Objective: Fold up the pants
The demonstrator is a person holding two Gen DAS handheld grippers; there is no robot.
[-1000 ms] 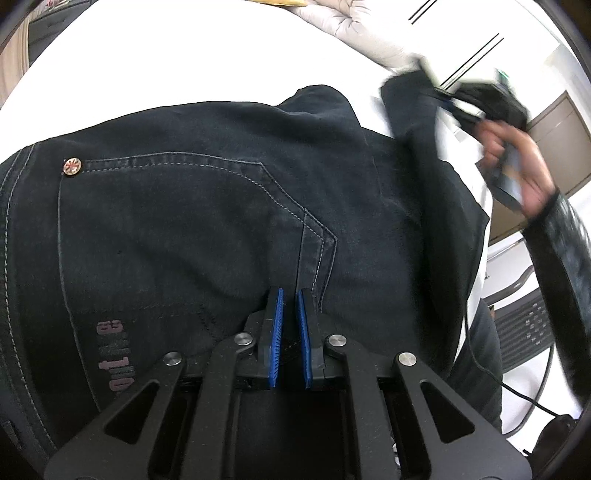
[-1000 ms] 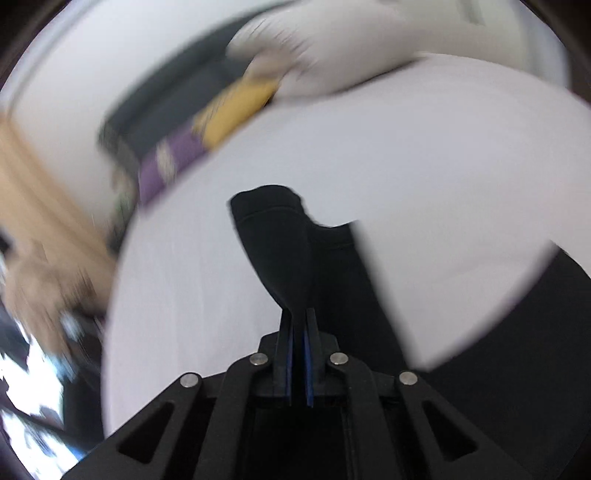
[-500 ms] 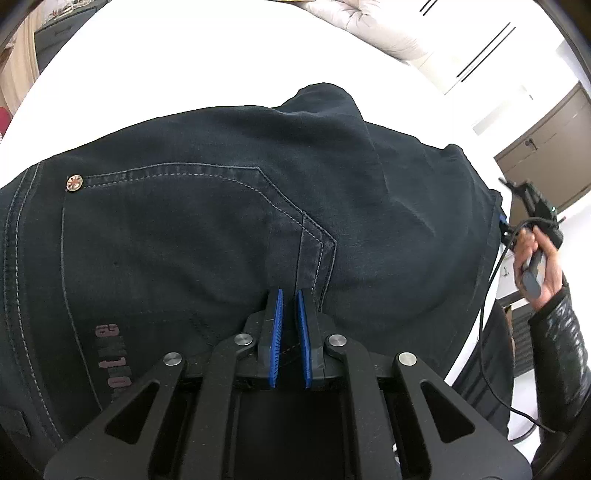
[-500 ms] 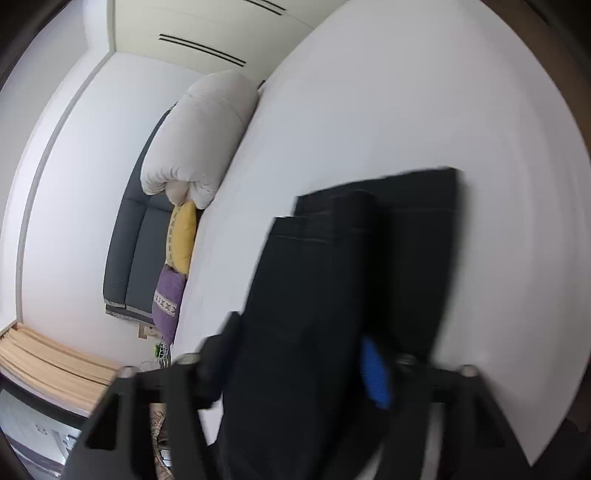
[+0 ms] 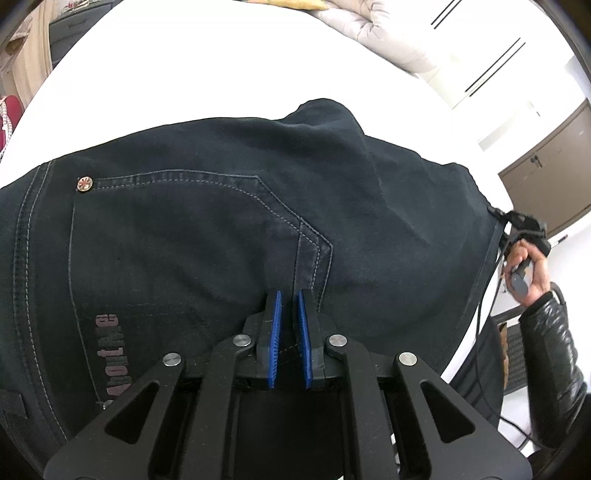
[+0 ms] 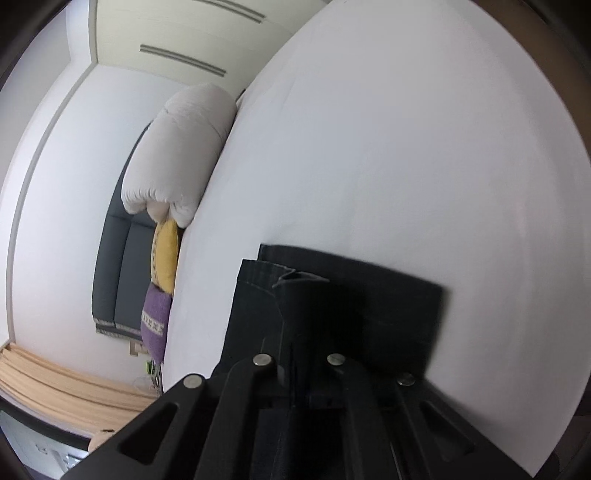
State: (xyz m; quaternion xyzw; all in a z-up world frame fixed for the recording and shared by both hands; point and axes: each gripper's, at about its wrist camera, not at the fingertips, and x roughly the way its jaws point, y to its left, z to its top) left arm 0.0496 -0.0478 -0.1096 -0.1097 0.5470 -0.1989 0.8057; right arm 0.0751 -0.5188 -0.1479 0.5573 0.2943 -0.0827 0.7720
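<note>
The pants (image 5: 207, 236) lie spread on the white table (image 5: 192, 74), seat side up, filling the lower half of the left wrist view. A back pocket with pale stitching (image 5: 192, 221) and a rivet (image 5: 84, 183) sit at the left; the waistband runs off the left edge. The left gripper (image 5: 289, 299) has its blue pads closed to a narrow slot with a fold of denim pinched between them, just below the pocket's lower corner.

Beyond the pants' far edge the table is bare up to a pale duvet (image 5: 384, 33). At the right the cloth reaches the table's rim, where the right hand (image 5: 526, 266) holds its tool.

In the right wrist view the right gripper (image 6: 301, 332) is buried in dark cloth — its fingertips are hidden, so whether it grips cannot be told. The leg hems (image 6: 351, 291) lie stacked ahead of it, edges nearly aligned, with wide bare table beyond and to the right. A sofa (image 6: 118, 258) with cushions stands past the left rim.
</note>
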